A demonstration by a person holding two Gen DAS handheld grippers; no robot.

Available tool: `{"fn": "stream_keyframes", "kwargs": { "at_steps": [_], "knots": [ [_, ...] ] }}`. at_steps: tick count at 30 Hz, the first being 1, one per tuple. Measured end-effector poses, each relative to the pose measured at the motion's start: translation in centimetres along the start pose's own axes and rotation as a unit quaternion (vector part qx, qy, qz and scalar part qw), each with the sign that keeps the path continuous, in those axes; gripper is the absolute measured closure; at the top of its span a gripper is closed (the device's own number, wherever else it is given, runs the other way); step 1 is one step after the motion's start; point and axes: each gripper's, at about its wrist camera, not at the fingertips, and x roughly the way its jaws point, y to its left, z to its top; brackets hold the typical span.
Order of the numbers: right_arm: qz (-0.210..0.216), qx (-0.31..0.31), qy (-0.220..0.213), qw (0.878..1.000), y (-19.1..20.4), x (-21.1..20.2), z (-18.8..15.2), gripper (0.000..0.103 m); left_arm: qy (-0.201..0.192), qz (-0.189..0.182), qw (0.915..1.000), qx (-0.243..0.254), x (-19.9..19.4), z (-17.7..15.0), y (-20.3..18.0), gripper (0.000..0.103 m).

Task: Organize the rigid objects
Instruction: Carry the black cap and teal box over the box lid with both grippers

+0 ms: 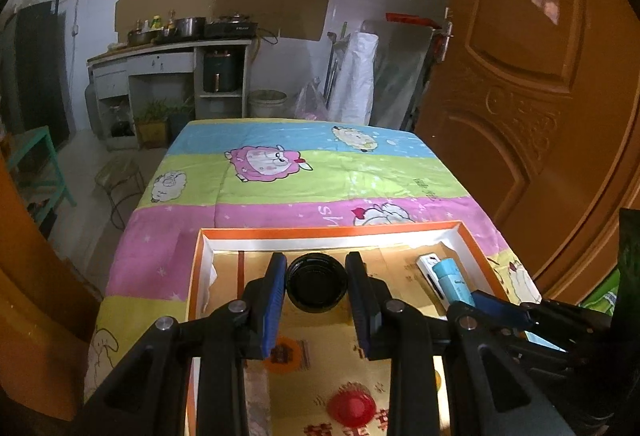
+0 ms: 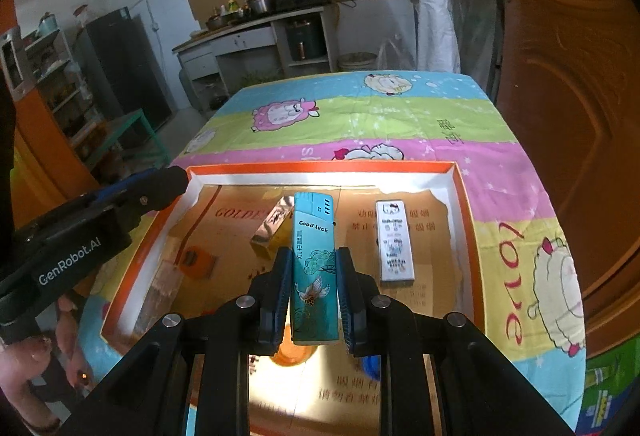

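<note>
Tray [image 2: 464, 220] print mostly illegible; "Good luck" lighter [image 2: 314, 268] clamped by right gripper [image 2: 314, 296]; left gripper [image 1: 316, 280] grasps black cap [image 1: 316, 282].

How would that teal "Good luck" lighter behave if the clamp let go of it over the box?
The teal lighter looks like stiff, glossy plastic, so it would probably keep its shape and might slide on the shiny gold floor of the box. Being flat-sided, it likely wouldn't roll, like the white lighter lying flat.
</note>
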Motion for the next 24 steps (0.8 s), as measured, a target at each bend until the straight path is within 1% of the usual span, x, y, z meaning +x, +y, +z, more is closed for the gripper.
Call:
{"fn": "stream_keyframes", "kwargs": {
  "at_steps": [9, 24],
  "knots": [
    [0.003, -0.003, 0.002, 1.000, 0.2, 1.9, 1.4, 0.081, 0.015, -0.002, 0.9997, -0.021, 1.8, 1.2, 1.2, 0.072],
    [-0.005, -0.002, 0.006, 1.000, 0.0, 4.1, 3.0, 0.081, 0.051, -0.011, 0.9981, -0.032, 5.1, 1.9, 1.1, 0.072]
  ]
}}
